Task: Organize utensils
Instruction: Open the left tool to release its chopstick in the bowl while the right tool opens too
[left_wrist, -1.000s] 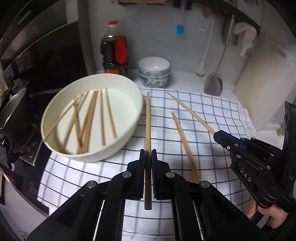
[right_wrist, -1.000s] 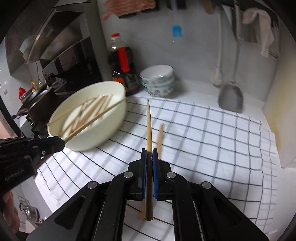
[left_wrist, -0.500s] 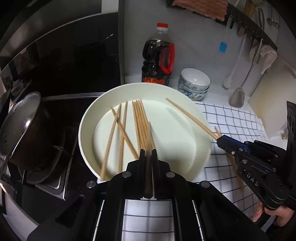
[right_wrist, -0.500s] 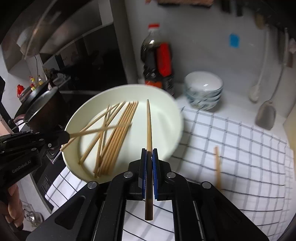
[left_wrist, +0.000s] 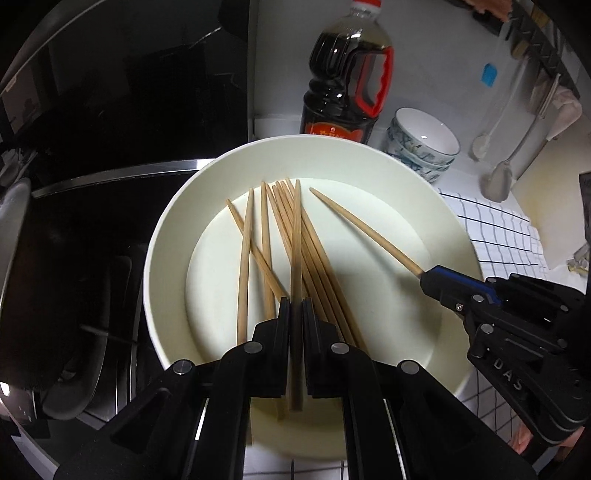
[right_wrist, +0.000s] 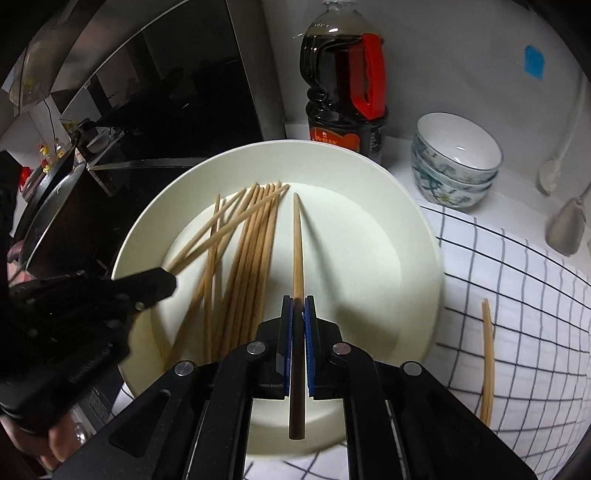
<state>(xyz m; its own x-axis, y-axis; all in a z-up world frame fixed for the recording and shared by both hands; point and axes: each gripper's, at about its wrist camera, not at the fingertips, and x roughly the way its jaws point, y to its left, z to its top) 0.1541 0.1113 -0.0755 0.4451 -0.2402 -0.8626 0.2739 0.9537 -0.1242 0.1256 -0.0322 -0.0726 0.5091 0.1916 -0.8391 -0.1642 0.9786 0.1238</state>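
Observation:
A large cream bowl (left_wrist: 436, 206) (right_wrist: 406, 229) holds several wooden chopsticks (left_wrist: 314, 254) (right_wrist: 255, 236). My left gripper (left_wrist: 294, 306) is shut on one chopstick (left_wrist: 296, 236) and holds it over the bowl, above the pile. It shows at the left of the right wrist view (right_wrist: 168, 282). My right gripper (right_wrist: 298, 306) is shut on another chopstick (right_wrist: 297, 243), held over the bowl's right half. It shows at the right of the left wrist view (left_wrist: 424, 278), with its chopstick (left_wrist: 365, 232) pointing into the bowl. One more chopstick (right_wrist: 488, 350) lies on the checked cloth (right_wrist: 517, 295).
A dark sauce bottle (left_wrist: 347, 74) (right_wrist: 345, 88) stands behind the bowl. Stacked patterned bowls (left_wrist: 424, 144) (right_wrist: 456, 158) sit to its right. A spatula (left_wrist: 498, 181) and spoon hang on the wall. A black stove and pot (left_wrist: 11, 229) are at the left.
Both grippers have moved left from the checked cloth to over the bowl, each still holding its chopstick. The bowl now fills both views.

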